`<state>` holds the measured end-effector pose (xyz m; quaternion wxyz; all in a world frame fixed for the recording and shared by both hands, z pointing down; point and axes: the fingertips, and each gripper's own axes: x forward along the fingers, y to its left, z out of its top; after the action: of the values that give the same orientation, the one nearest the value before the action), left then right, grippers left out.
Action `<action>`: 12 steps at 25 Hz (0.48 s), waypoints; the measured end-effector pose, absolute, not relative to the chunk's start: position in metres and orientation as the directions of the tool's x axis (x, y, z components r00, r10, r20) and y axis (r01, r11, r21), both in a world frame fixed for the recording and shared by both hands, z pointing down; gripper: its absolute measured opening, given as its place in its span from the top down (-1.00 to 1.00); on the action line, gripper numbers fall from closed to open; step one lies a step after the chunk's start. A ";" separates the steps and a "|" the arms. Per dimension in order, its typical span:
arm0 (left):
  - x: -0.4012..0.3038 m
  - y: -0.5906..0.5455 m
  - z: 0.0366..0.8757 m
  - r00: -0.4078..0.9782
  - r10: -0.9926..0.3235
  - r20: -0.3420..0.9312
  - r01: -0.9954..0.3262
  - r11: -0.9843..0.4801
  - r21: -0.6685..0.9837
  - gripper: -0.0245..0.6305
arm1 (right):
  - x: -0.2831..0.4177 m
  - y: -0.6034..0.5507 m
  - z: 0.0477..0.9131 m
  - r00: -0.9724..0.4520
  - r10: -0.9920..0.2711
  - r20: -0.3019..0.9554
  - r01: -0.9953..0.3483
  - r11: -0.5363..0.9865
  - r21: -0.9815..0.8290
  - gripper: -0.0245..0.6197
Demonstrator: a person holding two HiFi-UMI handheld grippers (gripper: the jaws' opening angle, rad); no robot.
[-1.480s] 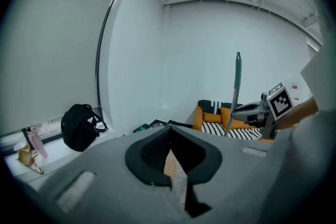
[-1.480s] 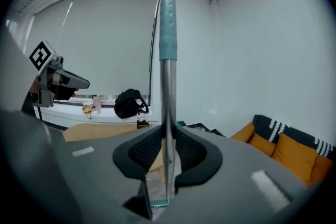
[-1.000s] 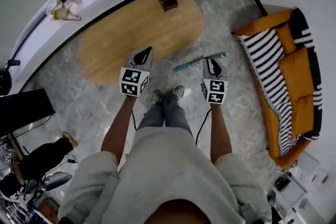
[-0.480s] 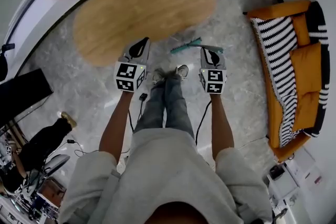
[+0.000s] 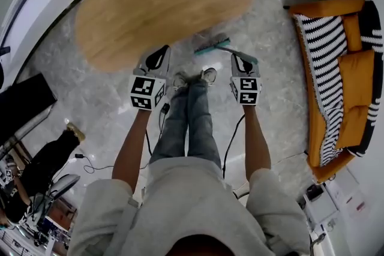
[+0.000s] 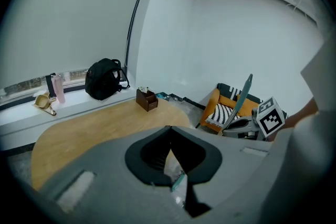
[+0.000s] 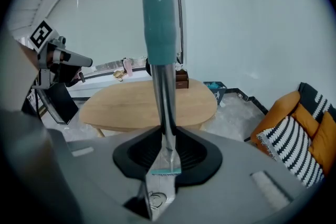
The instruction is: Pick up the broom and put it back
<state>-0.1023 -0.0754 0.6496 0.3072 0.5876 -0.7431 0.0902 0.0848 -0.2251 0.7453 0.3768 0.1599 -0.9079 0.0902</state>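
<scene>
The right gripper [image 7: 167,134] is clamped on the broom [image 7: 160,34], its pads pinching the bare metal pole below the teal grip; the left gripper [image 5: 159,57] is closed on nothing and hangs beside it, so one narrow pinch carries the whole tool. The brush head [image 5: 211,45] sits low by the floor [image 5: 270,21], near the edge of the wooden surface [image 5: 162,3]. As I judge it, the long pole could pivot or slide between the pads; the head could snag the surface edge or drag on the floor; a swing to the right could meet the sofa [image 5: 336,69].
</scene>
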 end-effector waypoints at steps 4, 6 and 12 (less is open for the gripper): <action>-0.104 -0.068 0.665 -0.122 -0.808 0.576 -0.925 0.302 0.229 0.93 | 0.083 -0.234 0.772 -0.648 -0.205 0.733 -0.350 0.936 -0.048 0.67; -0.105 -0.064 0.671 -0.123 -0.803 0.584 -0.923 0.308 0.229 0.93 | 0.080 -0.242 0.781 -0.647 -0.199 0.736 -0.355 0.933 -0.060 0.67; -0.101 -0.066 0.685 -0.128 -0.793 0.596 -0.917 0.324 0.234 0.93 | 0.071 -0.271 0.804 -0.646 -0.171 0.744 -0.360 0.928 -0.099 0.67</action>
<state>-0.1009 -0.0663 0.6849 0.3271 0.5738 -0.7449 0.0946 0.0706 -0.2705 0.8037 0.3940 0.1475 -0.8993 0.1198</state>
